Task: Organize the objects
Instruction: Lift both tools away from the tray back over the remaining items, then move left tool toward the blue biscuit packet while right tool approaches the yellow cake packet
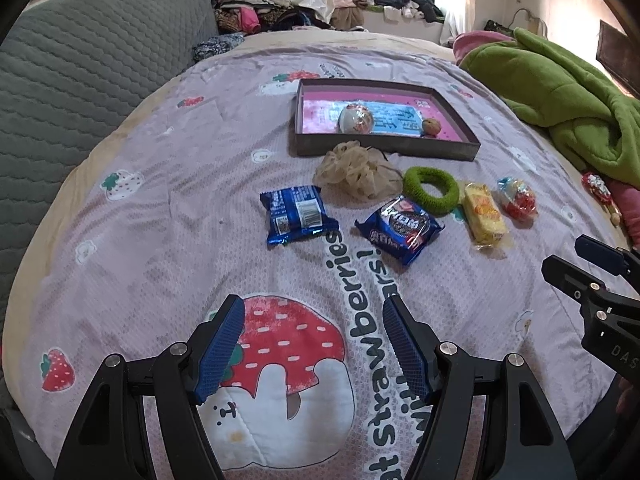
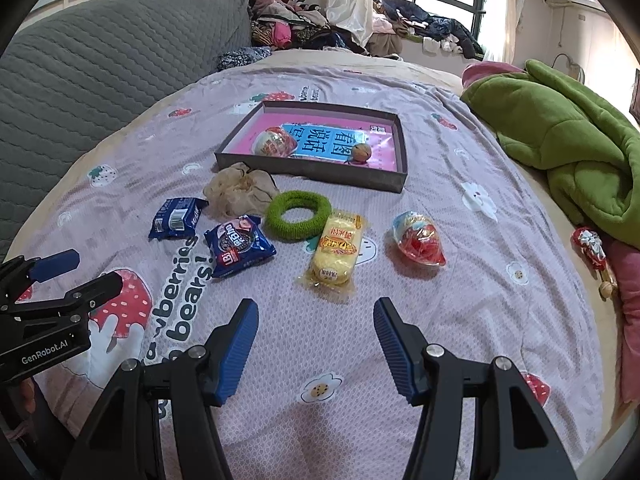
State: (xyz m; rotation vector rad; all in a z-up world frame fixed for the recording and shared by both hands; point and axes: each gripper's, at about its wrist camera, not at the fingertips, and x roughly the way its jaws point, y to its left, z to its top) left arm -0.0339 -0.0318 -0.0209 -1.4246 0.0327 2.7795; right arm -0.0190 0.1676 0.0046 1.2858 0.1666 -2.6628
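A shallow grey box point(image 1: 384, 148) point(image 2: 308, 174) with a pink floor holds a round wrapped toy point(image 1: 355, 119) point(image 2: 272, 143) and a walnut point(image 1: 431, 126) point(image 2: 363, 153). In front of it lie a beige scrunchie point(image 1: 356, 170) point(image 2: 240, 192), a green ring point(image 1: 431, 190) point(image 2: 298, 215), two blue cookie packs point(image 1: 296, 215) point(image 1: 400, 229) point(image 2: 176, 218) point(image 2: 239, 245), a yellow cake pack point(image 1: 484, 214) point(image 2: 336, 250) and a red egg toy point(image 1: 516, 196) point(image 2: 418, 238). My left gripper point(image 1: 314, 340) is open and empty over the strawberry print. My right gripper point(image 2: 316, 340) is open and empty short of the cake pack.
A green blanket point(image 1: 568, 92) point(image 2: 560, 136) is heaped at the right. A red wrapped rattle point(image 1: 598, 194) point(image 2: 592, 250) lies by it. A grey quilted headboard point(image 1: 80, 80) runs along the left. Clothes are piled at the far end point(image 2: 288, 24).
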